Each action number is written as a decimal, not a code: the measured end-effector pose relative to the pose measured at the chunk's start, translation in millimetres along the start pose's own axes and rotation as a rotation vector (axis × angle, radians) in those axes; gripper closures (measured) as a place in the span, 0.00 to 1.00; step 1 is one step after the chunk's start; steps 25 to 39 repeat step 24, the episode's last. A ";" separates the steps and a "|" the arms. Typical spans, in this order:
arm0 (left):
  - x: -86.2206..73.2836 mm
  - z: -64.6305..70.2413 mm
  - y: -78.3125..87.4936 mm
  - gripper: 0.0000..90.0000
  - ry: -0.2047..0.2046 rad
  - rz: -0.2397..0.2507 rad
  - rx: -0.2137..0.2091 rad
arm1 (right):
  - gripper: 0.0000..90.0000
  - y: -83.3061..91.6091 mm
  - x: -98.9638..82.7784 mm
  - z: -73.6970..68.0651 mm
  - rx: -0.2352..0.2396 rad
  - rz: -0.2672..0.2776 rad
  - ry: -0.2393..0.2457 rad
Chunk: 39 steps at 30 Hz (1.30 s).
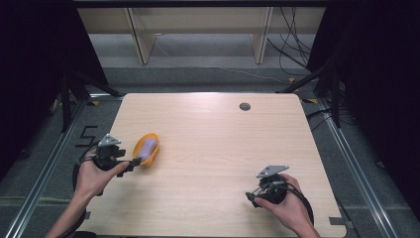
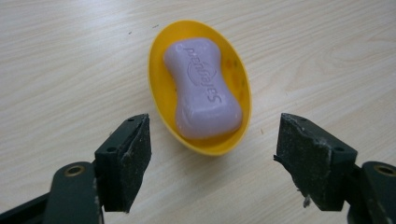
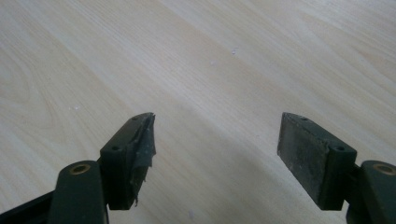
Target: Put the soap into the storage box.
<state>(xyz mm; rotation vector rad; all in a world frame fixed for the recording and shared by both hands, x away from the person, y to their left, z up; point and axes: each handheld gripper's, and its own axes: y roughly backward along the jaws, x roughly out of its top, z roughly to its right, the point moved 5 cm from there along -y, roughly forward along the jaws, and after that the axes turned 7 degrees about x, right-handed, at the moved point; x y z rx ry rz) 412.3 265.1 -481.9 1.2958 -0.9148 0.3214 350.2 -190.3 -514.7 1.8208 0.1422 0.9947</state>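
We look down on a pale wood-grain bench (image 1: 213,148) with a yellow oval soap dish (image 1: 146,149) resting near its left edge, and we take that dish as our landmark. A lilac bar of soap (image 1: 147,147) lies inside the dish, lengthwise along it, with raised lettering on its upper face that reads upside down in the left gripper view. Just to the left of the dish, a person's left hand (image 1: 91,177) holds the left gripper (image 1: 134,162), whose tips sit right beside the dish's near end. In the left gripper view its two black fingers (image 2: 127,161) are spread wide, one on either side of the near end of the soap dish (image 2: 201,88), with bare bench between each pad and the yellow rim; they grip nothing. The soap (image 2: 201,89) there is narrow at the waist and fills most of the dish. Well to the right of the dish, near the bench's front right corner, the right hand (image 1: 288,208) holds the right gripper (image 1: 251,197). In the right gripper view its fingers (image 3: 130,158) are likewise spread apart, over bare wood. Far beyond the dish, toward the back edge of the bench, sits a small round grey cable port (image 1: 244,106).
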 end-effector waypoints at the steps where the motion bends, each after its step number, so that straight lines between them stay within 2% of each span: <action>1: -4.6 0.1 0.2 0.29 0.010 0.029 0.002 | 0.31 -0.4 -0.2 0.9 -0.004 0.003 0.013; 4: -21.4 -0.9 1.8 0.29 -0.002 0.026 -0.016 | 0.31 -0.7 -0.3 0.2 0.006 0.002 0.007; 5: -26.0 0.2 0.8 0.29 0.018 0.054 -0.013 | 0.31 -0.6 -0.4 0.3 0.005 0.002 0.006; 6: -31.4 0.4 1.4 0.29 0.021 0.059 -0.009 | 0.31 -0.8 -0.5 0.7 0.003 0.002 0.008; 8: -41.6 4.5 -1.1 0.30 0.080 0.107 -0.019 | 0.31 0.1 -0.6 0.2 0.008 0.000 -0.007; 9: -45.3 5.0 -1.0 0.30 0.075 0.103 -0.020 | 0.31 0.4 -0.5 0.4 0.007 0.002 -0.008; 11: -52.1 9.9 -2.2 0.31 0.105 0.118 -0.045 | 0.31 1.0 0.0 0.0 0.007 0.006 -0.012; 14: -58.9 13.3 -3.9 0.31 0.078 0.094 -0.046 | 0.31 1.2 0.5 -0.9 0.008 0.009 -0.013; 15: -60.8 11.3 -4.2 0.31 0.054 0.071 -0.032 | 0.31 1.2 0.5 -1.0 0.009 0.009 -0.012; 19: -62.1 12.3 -8.5 0.32 0.085 0.071 -0.044 | 0.31 0.6 0.4 0.5 0.011 0.011 -0.011; 20: -62.1 12.2 -8.3 0.32 0.081 0.071 -0.042 | 0.31 -0.9 0.9 0.4 0.011 0.032 -0.022; 21: -62.1 12.2 -8.5 0.33 0.079 0.071 -0.046 | 0.32 0.6 0.4 0.0 0.014 0.014 -0.030; 23: -62.6 11.7 -8.7 0.33 0.079 0.065 -0.049 | 0.32 0.9 0.2 2.0 0.008 0.015 -0.011; 39: -63.3 11.6 -8.9 0.33 0.084 0.056 -0.051 | 0.32 1.1 0.2 1.8 0.009 0.013 -0.017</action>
